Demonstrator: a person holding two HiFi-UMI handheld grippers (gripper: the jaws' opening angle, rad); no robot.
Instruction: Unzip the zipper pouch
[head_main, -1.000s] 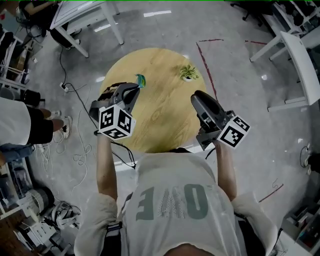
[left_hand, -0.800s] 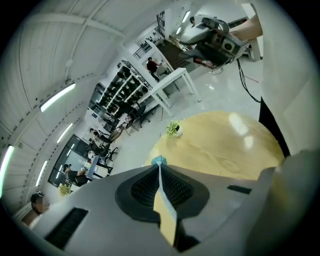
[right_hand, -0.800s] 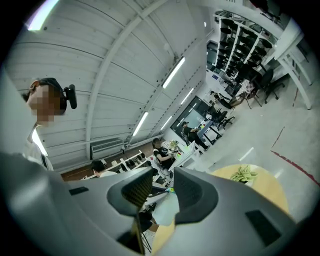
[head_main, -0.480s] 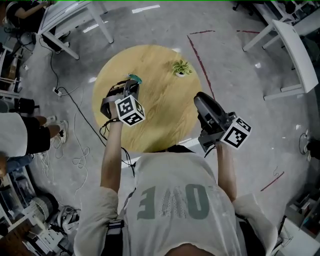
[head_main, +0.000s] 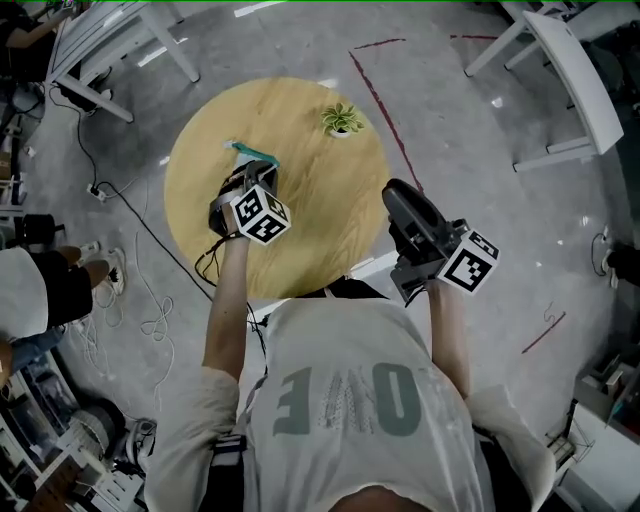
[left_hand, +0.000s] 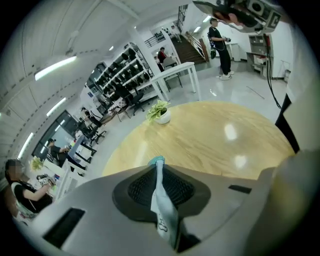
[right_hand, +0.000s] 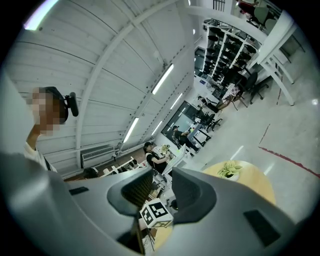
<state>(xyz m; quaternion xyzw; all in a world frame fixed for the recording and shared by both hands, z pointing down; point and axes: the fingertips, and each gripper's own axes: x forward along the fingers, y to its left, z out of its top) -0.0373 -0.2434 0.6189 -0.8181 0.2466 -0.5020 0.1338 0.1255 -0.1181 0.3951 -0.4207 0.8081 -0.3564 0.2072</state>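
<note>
The zipper pouch (head_main: 243, 150) is a thin, pale teal piece sticking out past my left gripper (head_main: 262, 172) over the left half of the round wooden table (head_main: 310, 230). In the left gripper view the pouch (left_hand: 161, 200) stands edge-on, pinched between the pads, its teal tip reaching beyond the left gripper (left_hand: 159, 185), which is shut on it. I cannot tell whether the pouch touches the tabletop. My right gripper (head_main: 400, 196) hovers at the table's right edge. In its own view the right gripper (right_hand: 162, 187) is open with nothing between its fingers.
A small potted plant (head_main: 342, 118) stands at the far side of the table (left_hand: 215, 140). White desks (head_main: 570, 70) stand at the back left and right. Cables (head_main: 150, 290) lie on the floor at the left, where a person (head_main: 40, 285) stands. Red tape lines (head_main: 385, 110) mark the floor.
My left gripper has reached farther out over the table, carrying the pouch with it. The right gripper has stayed where it was.
</note>
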